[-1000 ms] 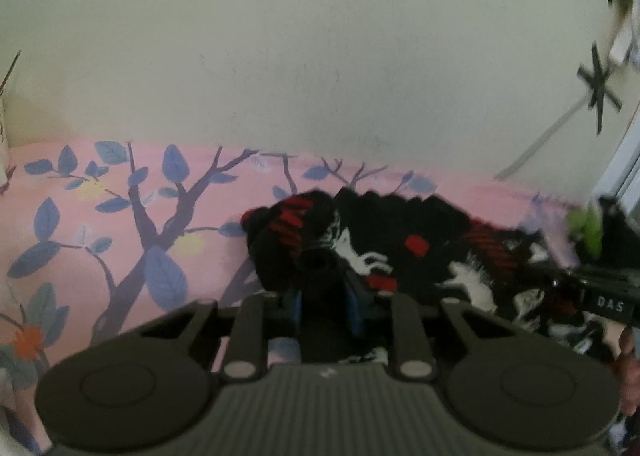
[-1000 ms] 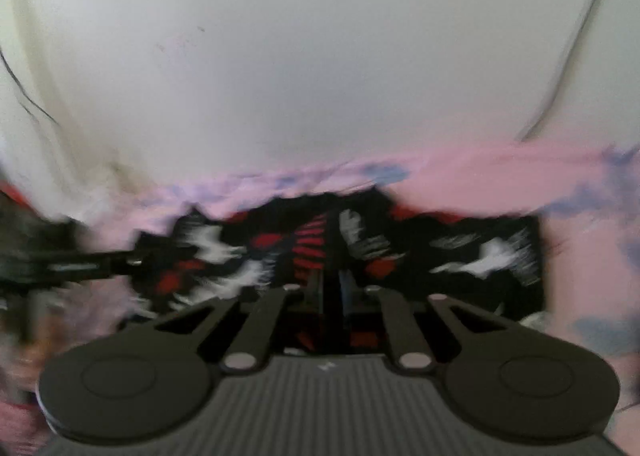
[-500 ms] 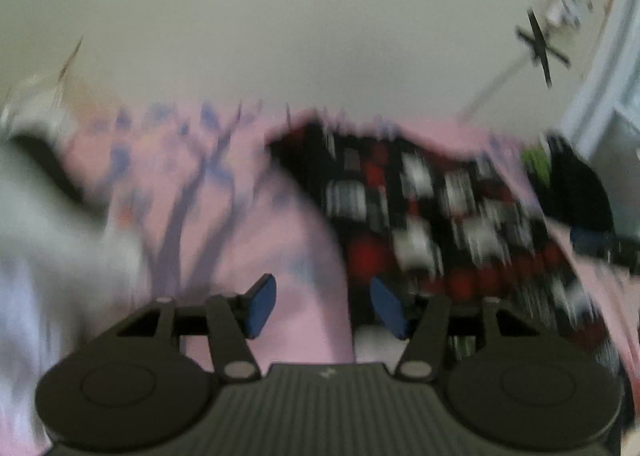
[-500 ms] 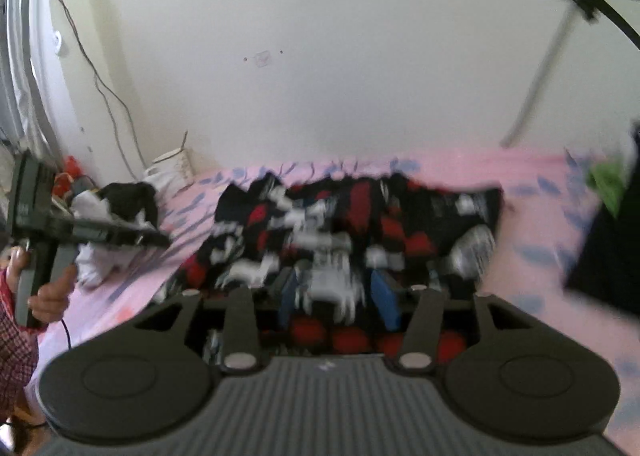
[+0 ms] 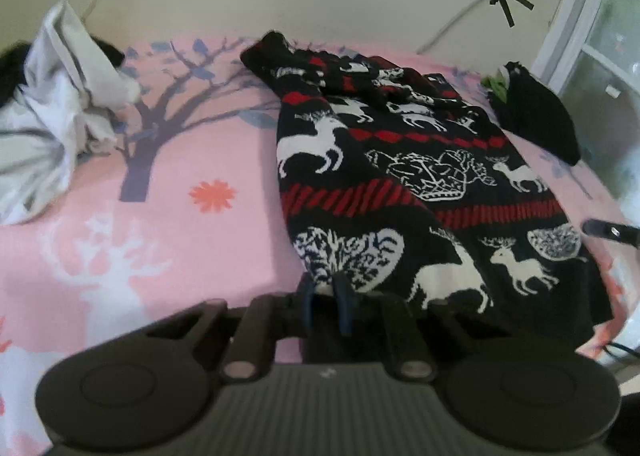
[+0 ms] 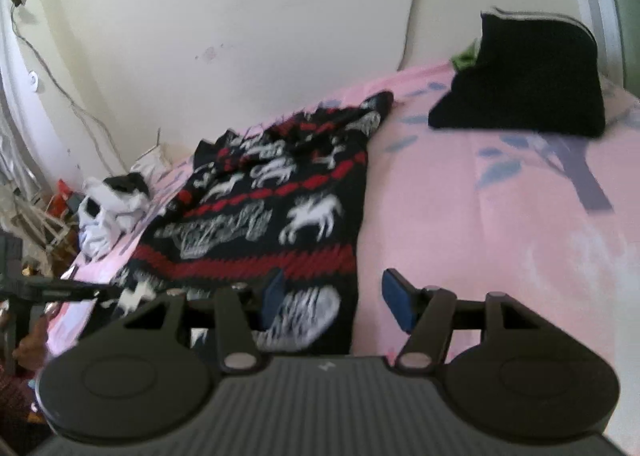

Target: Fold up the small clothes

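Note:
A black knitted sweater (image 5: pixel 400 184) with white reindeer and red bands lies spread lengthwise on the pink bedsheet (image 5: pixel 180 216). My left gripper (image 5: pixel 325 304) is at the sweater's near left corner. Its jaws are closing, and the blue pads pinch the dark hem between them. In the right wrist view the same sweater (image 6: pixel 280 216) runs away to the left. My right gripper (image 6: pixel 335 298) hangs over its near right corner. Its jaws are opening, the blue pads (image 6: pixel 396 302) stand wide apart and press on nothing. The left gripper (image 6: pixel 60 288) shows at that view's left edge.
A crumpled heap of white and grey clothes (image 5: pixel 52 104) lies at the bed's far left. A folded black garment (image 5: pixel 536 112) with something green (image 5: pixel 496 82) behind it sits at the far right by a window. A cream wall backs the bed. A person's hand (image 6: pixel 32 344) holds the left gripper.
Both grippers drew back from the far end to the sweater's near hem. The sweater now lies stretched out. The left jaws opened, then closed on the corner. The right jaws went from shut to open.

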Tool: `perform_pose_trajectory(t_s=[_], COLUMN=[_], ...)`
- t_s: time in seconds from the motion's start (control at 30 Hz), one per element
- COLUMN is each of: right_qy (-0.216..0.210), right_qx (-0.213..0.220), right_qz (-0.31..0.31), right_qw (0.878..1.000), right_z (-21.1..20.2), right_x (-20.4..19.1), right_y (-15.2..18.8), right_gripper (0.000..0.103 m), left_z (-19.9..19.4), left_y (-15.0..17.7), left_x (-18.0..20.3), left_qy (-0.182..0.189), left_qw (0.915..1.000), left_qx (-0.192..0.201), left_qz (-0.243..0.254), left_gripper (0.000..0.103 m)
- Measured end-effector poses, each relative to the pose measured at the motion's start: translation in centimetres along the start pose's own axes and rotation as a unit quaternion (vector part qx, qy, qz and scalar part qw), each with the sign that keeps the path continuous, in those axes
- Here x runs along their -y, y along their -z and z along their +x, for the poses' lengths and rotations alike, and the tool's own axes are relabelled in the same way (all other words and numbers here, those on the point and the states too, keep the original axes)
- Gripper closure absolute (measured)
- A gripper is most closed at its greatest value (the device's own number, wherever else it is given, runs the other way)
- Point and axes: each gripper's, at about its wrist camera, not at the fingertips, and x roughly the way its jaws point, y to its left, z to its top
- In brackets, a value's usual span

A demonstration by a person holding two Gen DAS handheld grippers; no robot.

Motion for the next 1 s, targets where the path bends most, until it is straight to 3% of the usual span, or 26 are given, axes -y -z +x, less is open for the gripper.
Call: perform_pose_trajectory(t_s=[0.1, 0.13, 0.17, 0.2, 0.27, 0.47, 0.53, 0.63, 0.73, 0.77, 0.83, 1.0], right_qy=[-0.008, -0.005, -0.004, -0.012, -0.024, -0.069, -0.094, -0.092, -0.089, -0.094, -0.118, -0.186], right_qx=[-0.005, -0.004, -0.009, -0.02, -0.012, -0.002, -0.032, -0.081, -0.104, -0.106, -0.108, -0.137], right_qz=[-0.018, -0.029, -0.034, -0.027, -0.027, -0.092, -0.07, -0.036, -0.01, -0.004, 0.018, 0.049], right_qw=[1.0, 1.0, 0.999, 0.999, 0.999, 0.993, 0.993, 0.992, 0.99, 0.99, 0.987, 0.972], right_z=[0.2, 0.1, 0.1, 0.1, -1.2, -6.7, -5.7, -3.2, -2.8, -3.0, -3.1, -1.7], right_x=[-0.8, -0.9, -1.2, -1.2, -1.6, -3.8, -2.6, -0.6, 0.8, 1.0, 1.5, 0.7], right_y=[1.8, 2.0, 2.1, 2.0, 1.6, -0.5, -0.2, 1.3, 2.5, 2.9, 3.4, 4.5], right_gripper=[0.046, 0.05, 0.093, 0.098, 0.099, 0.099, 0.098, 0.095, 0.059, 0.059, 0.059, 0.059], left_z=[-1.8, -2.7, -3.5, -4.7, -6.6, -10.0, -9.2, -6.8, -5.9, -6.1, -6.3, -6.9], left_y=[0.6, 0.7, 0.8, 0.9, 1.4, 3.0, 3.4, 3.8, 4.2, 4.3, 4.4, 5.3], left_x=[-0.2, -0.7, -1.1, -1.5, -1.8, -1.4, -2.2, -3.2, -3.0, -2.7, -2.3, -1.4], left_qy=[-0.017, -0.021, -0.022, -0.024, -0.028, -0.052, -0.064, -0.064, -0.068, -0.067, -0.065, -0.072], left_qw=[0.9997, 0.9994, 0.9991, 0.9984, 0.997, 0.9939, 0.9924, 0.9902, 0.9911, 0.9923, 0.9937, 0.994], left_qx=[0.013, 0.018, 0.024, 0.031, 0.041, 0.048, 0.034, -0.005, -0.028, -0.031, -0.039, -0.06], left_qz=[-0.011, -0.019, -0.028, -0.041, -0.059, -0.085, -0.099, -0.124, -0.111, -0.099, -0.082, -0.056], left_gripper=[0.093, 0.093, 0.093, 0.094, 0.094, 0.094, 0.094, 0.092, 0.084, 0.07, 0.057, 0.055])
